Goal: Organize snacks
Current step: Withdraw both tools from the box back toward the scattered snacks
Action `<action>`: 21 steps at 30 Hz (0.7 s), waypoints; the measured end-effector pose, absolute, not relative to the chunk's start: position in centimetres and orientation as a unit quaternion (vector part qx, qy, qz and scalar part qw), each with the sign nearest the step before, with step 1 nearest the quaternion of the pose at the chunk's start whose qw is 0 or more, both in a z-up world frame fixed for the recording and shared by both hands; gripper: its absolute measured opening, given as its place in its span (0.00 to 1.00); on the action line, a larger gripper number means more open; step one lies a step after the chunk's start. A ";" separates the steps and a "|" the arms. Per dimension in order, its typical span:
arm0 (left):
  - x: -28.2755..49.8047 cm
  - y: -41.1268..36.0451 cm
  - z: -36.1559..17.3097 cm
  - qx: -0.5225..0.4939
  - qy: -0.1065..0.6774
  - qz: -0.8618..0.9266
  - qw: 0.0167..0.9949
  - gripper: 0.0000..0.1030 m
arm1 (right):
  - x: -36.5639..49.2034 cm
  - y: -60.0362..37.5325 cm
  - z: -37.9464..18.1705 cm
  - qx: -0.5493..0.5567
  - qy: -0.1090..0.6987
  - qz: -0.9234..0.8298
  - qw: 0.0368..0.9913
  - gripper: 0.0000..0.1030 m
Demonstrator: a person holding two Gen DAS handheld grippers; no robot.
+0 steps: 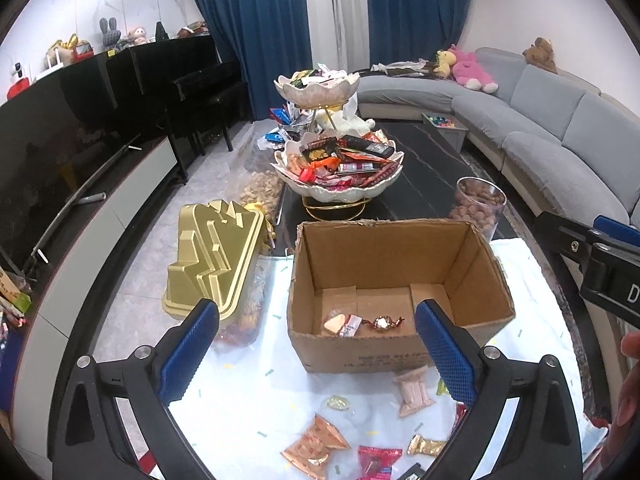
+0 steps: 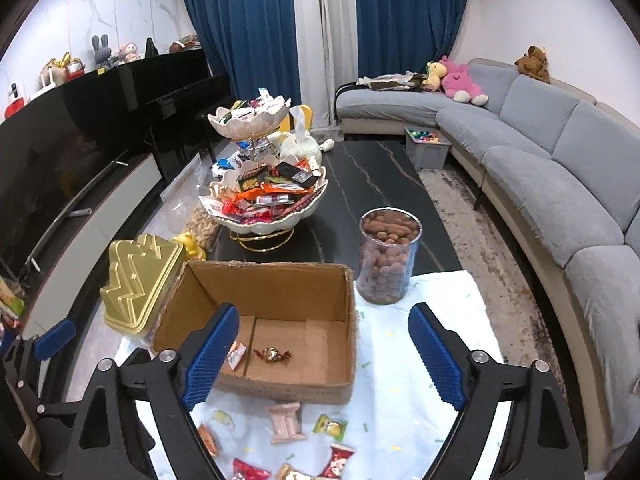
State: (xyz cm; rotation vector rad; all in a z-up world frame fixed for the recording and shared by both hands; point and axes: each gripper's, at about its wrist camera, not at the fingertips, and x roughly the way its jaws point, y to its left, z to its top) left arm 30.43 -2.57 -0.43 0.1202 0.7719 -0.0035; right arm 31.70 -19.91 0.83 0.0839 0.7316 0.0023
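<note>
An open cardboard box (image 1: 384,252) (image 2: 272,288) stands on a white cloth on the table. On its floor lie a gold-and-red wrapped candy (image 1: 384,323) (image 2: 273,354) and a pale packet (image 1: 336,322) (image 2: 237,354). My left gripper (image 1: 318,316) hangs open above the box's near wall, with nothing between its blue pads. My right gripper (image 2: 324,316) is also open and empty, over the box's right side. Loose snacks lie on the cloth in front of the box: a pink packet (image 1: 414,394) (image 2: 286,422), an orange packet (image 1: 316,442), a green one (image 2: 330,426).
A gold tin (image 1: 212,264) (image 2: 140,284) sits left of the box. A clear jar of brown nuts (image 1: 478,208) (image 2: 388,256) stands behind it to the right. A two-tier shell-shaped stand (image 1: 340,196) piled with snacks is further back. A grey sofa (image 2: 560,168) curves along the right.
</note>
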 end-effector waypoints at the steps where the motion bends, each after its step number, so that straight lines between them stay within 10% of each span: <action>1: 30.2 -2.7 -0.4 0.059 0.376 -0.002 0.925 0.99 | 31.4 -20.0 0.9 0.040 0.357 0.001 0.933 0.86; 21: 24.2 -3.3 -1.5 0.062 0.378 0.015 0.924 0.99 | 24.9 -21.5 -0.2 0.024 0.349 -0.006 0.937 0.88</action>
